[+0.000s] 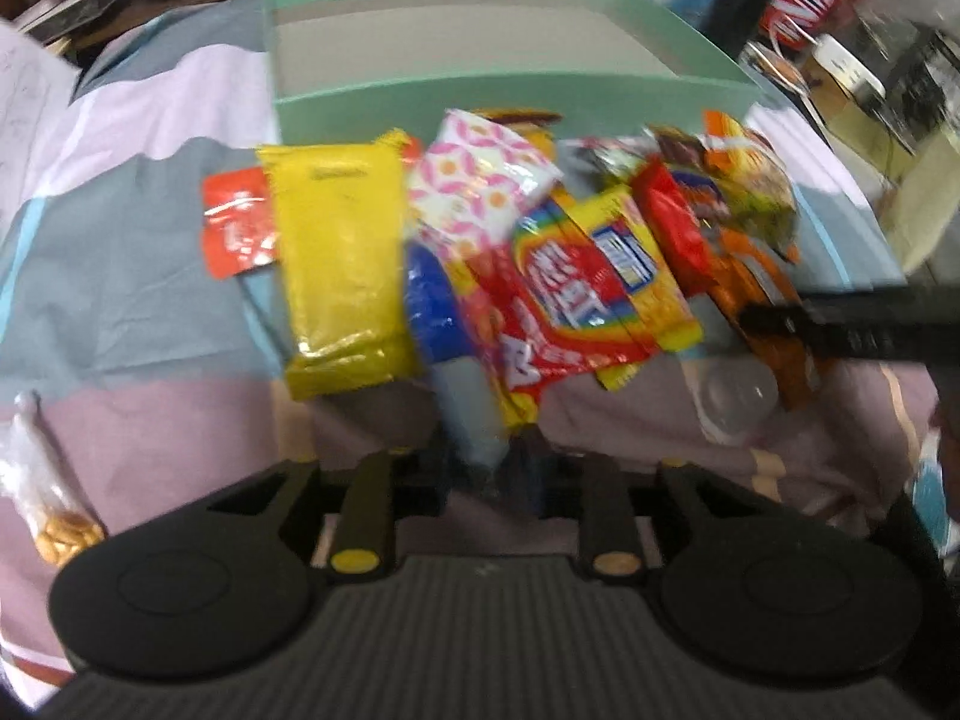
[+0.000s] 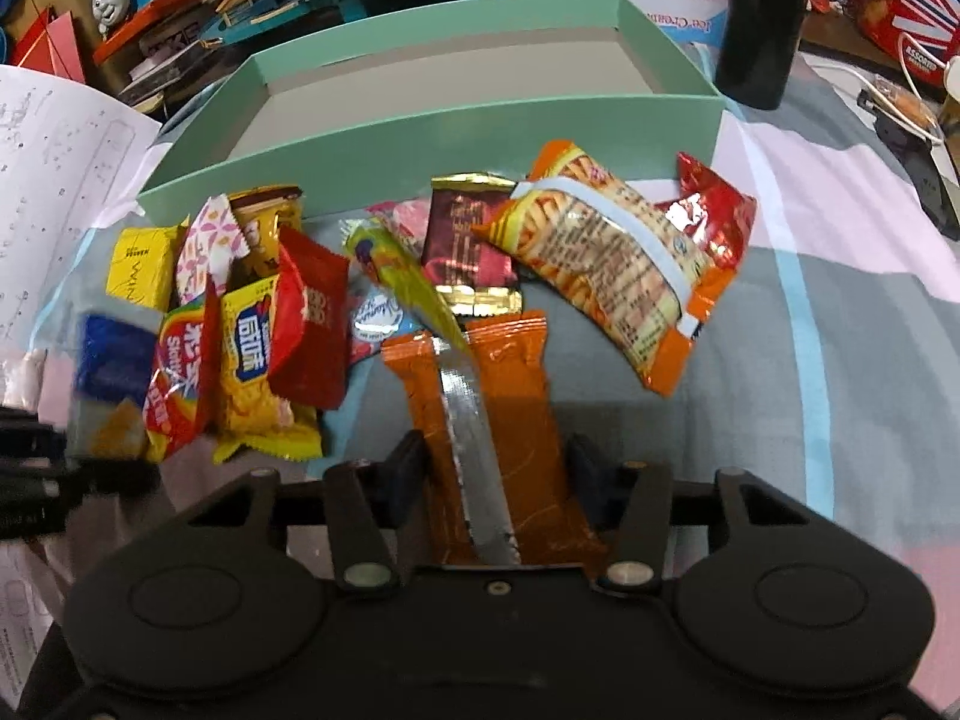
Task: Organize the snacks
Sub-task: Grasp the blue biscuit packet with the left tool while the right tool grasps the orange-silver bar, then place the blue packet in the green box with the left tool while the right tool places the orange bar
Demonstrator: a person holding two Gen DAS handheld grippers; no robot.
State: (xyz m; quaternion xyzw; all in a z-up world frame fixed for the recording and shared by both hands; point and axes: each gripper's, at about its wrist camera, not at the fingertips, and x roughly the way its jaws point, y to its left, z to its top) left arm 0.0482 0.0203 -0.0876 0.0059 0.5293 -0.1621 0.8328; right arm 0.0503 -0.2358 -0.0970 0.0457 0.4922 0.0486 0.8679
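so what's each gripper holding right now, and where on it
Right gripper: orange snack packet, gripped across its near end. Left gripper: near end of a pale blue packet.

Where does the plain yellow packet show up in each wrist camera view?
Left wrist view: the yellow packet lies left of centre, at the left end of the snack pile.
Right wrist view: the yellow packet sits at the far left, foreshortened.
Shared landmark: the green box behind the pile.

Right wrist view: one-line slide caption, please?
Right gripper clamps an orange packet before the empty green box.
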